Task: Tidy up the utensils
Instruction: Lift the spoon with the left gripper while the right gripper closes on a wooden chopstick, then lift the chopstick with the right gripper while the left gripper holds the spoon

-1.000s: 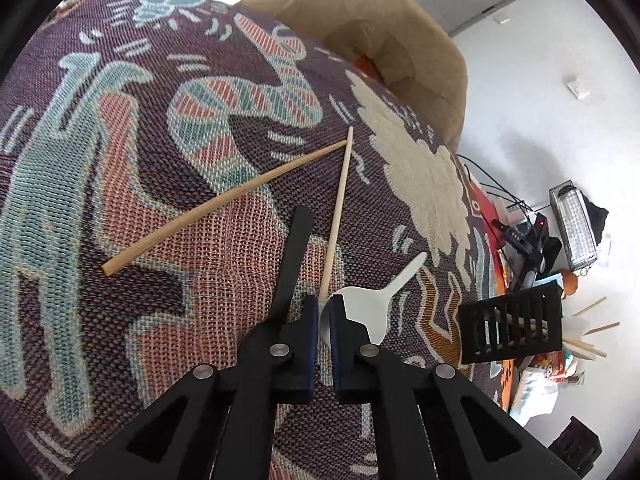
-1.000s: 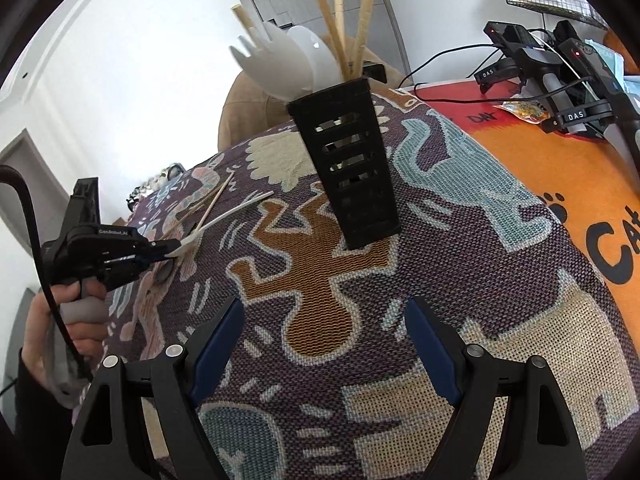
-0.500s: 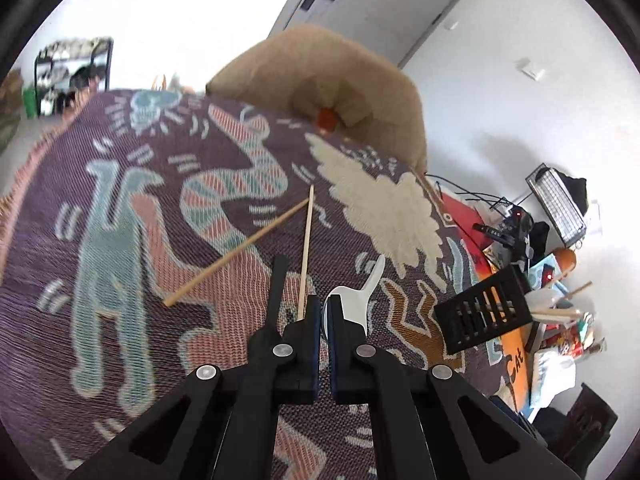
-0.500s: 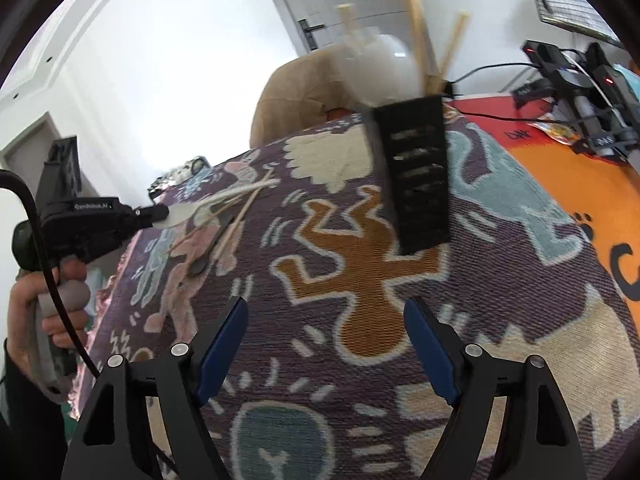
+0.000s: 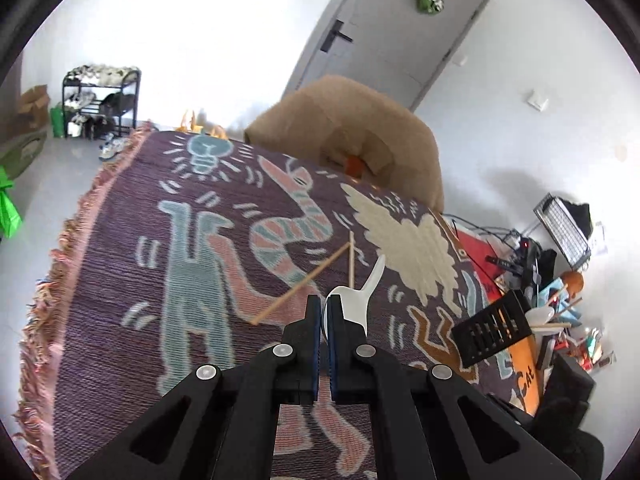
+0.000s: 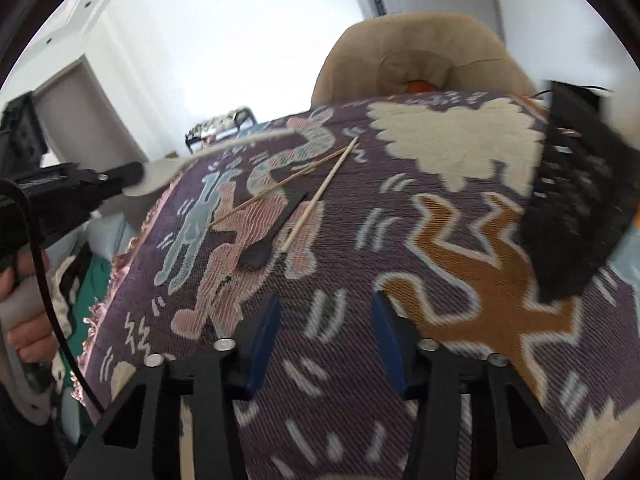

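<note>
Clearly, the white plastic spoon point(image 5: 354, 300) is pinched by its bowl in the jaws of the left gripper point(image 5: 324, 320), with its handle pointing forward and up, lifted clear of the patterned woven cloth point(image 5: 180, 280) that covers the counter. From the right wrist view the same spoon point(image 6: 208, 156) shows blurred, sticking out from the left gripper point(image 6: 132, 178) above the cloth's left edge. Below it, two wooden chopsticks point(image 5: 308, 280) lie on the cloth, their far tips almost meeting. A black spoon point(image 6: 276, 224) lies between them in the right wrist view, its bowl nearest the camera. The right gripper point(image 6: 324, 340) hovers low over the cloth with its jaws spread apart and nothing between them. A black slotted utensil holder point(image 5: 490, 330) stands farther right on the cloth, with a white spoon and wooden sticks poking out of it. Behind the counter stands a tan padded chair point(image 5: 360, 128), and beyond it a grey door point(image 5: 392, 28).
</note>
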The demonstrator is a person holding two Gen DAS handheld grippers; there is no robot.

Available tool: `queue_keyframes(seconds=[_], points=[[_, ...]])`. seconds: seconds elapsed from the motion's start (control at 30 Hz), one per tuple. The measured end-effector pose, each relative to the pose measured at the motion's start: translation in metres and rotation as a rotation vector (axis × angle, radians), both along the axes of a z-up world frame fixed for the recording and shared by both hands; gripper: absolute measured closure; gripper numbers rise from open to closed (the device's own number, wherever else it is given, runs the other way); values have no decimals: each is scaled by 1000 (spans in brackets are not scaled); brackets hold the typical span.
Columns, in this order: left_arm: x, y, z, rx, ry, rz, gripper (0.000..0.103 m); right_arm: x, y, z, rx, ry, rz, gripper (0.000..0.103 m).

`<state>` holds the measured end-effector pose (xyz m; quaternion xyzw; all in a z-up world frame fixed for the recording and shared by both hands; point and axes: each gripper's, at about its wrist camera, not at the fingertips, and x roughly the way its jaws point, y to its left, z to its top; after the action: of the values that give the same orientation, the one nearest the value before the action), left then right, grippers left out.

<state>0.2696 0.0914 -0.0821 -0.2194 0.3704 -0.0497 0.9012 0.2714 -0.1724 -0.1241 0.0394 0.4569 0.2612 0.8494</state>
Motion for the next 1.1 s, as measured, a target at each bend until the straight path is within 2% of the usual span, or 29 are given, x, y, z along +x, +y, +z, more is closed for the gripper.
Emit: queue_keyframes(seconds=[0.17,0.23,0.27,0.5,0.63,0.73,0.9,1.1], points=[[-7,21,-2,-11,-6,43,101,19,33,-10,-37,27,40,65],[-10,31,-4,-15,-4,63,101,26,43,-12,-51,35,51,77],[-11,34,-4,-19,-3,71,101,30,49,-14,-60,38,56,79],[-21,61,-11,-43,-2,118,101,41,81,-21,-141,22,81,80],[-26,71,-14,-54,-3,136,101,43,89,-25,-213,-17,70,91],[-28,75,-16,-60,-1,143,101,42,88,-24,-226,-27,78,93],[-30,71,-16,-63,-11,130,101,36,62,-14,-150,-23,52,96],[-27,58,-14,-61,-19,94,101,15,11,15,-40,-61,-46,97]])
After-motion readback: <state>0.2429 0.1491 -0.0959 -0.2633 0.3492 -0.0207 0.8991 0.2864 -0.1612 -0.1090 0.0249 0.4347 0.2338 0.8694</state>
